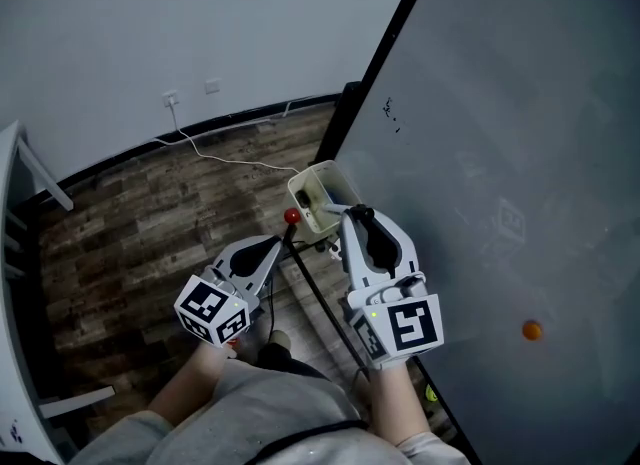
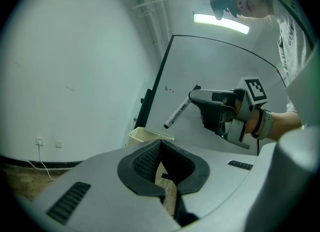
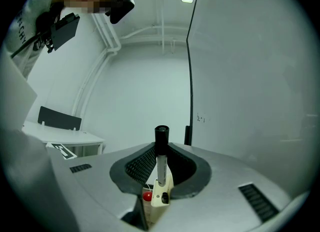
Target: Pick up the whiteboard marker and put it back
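Observation:
My right gripper (image 1: 352,215) is shut on the whiteboard marker (image 3: 161,166), which stands upright between its pads with the black cap (image 3: 161,136) on top. In the left gripper view the marker (image 2: 177,113) slants down from the right gripper (image 2: 220,110), tip just above the cream holder tray (image 2: 149,136). That tray (image 1: 318,196) hangs at the lower left edge of the grey whiteboard (image 1: 500,153). My left gripper (image 1: 278,245) hovers left of the tray, jaws shut with nothing between them.
A small red ball (image 1: 291,217) sits beside the tray. An orange magnet (image 1: 531,330) sticks to the board. A white cable (image 1: 230,159) runs over the wooden floor from a wall socket (image 1: 170,100). A white table edge (image 1: 15,203) is at far left.

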Tool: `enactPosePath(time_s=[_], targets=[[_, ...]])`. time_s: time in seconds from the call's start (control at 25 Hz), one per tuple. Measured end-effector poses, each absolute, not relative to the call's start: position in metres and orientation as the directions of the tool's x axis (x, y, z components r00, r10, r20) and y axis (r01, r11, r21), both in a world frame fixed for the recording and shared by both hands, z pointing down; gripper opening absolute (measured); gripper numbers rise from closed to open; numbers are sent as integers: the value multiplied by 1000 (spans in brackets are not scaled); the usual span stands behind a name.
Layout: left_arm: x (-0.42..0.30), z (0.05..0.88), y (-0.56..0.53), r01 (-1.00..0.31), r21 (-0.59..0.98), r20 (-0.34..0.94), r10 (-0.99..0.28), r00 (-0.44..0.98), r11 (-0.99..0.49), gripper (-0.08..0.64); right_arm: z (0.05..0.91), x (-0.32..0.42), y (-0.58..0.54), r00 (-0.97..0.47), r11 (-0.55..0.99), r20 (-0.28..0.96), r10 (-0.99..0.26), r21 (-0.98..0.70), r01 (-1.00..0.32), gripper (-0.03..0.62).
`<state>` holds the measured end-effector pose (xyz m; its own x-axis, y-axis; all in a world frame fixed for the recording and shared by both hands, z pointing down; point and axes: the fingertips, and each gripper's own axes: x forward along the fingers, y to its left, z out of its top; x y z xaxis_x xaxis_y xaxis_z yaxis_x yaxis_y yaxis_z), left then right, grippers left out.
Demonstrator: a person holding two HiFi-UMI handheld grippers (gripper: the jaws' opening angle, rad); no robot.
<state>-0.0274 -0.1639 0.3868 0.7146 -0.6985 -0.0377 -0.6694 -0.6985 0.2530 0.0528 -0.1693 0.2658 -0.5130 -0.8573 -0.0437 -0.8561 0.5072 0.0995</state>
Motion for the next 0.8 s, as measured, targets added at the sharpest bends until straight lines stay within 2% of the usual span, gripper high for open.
enactPosePath(time_s=[0.8], targets=[[-23,391,-157,-673,259,-43,-705,708,-693,11,248,59,-158,-516,506,-76,-853,123,-854,78]])
